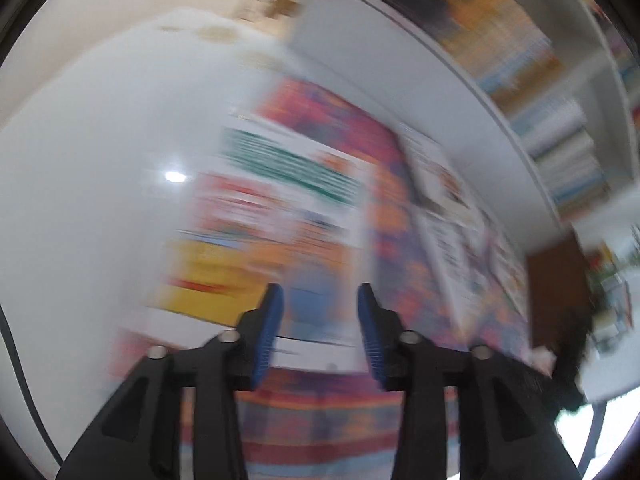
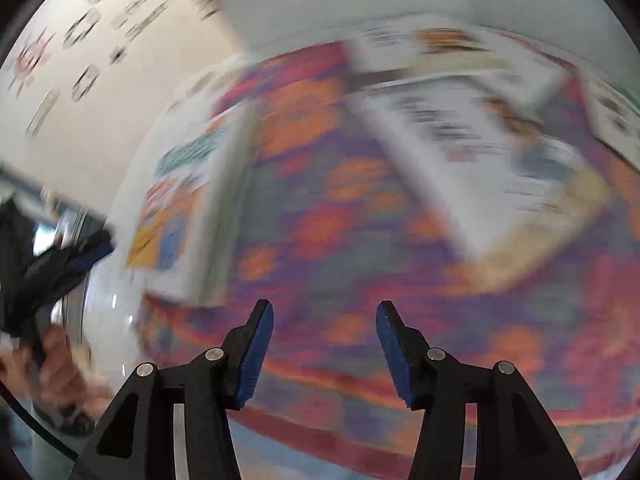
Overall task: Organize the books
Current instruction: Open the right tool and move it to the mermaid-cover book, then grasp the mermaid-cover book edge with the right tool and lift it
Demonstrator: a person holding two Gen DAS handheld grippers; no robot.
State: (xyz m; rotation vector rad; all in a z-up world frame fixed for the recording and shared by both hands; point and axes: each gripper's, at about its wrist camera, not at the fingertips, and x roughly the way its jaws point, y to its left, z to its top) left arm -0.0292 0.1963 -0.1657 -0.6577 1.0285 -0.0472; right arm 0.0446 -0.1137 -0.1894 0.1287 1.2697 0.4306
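left gripper [image 1: 320, 328] hangs released, nothing between its pads, over the green-titled book [image 1: 288, 184] lying flat on the patterned cloth [image 1: 340, 420]. right gripper [image 2: 325, 350] gapes empty too, above bare cloth. between picks, probably; heavy blur. next: line up on a book edge.

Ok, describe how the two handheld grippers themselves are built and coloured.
Both look alike. The left gripper and the right gripper each have two matte black plastic jaws, angular and wedge-shaped, with triangular cut-outs low on the outer links. Blue ribbed pads line the inner faces. Round silver bolt heads mark the pivots. A thin black cable curves along the left view's edge.
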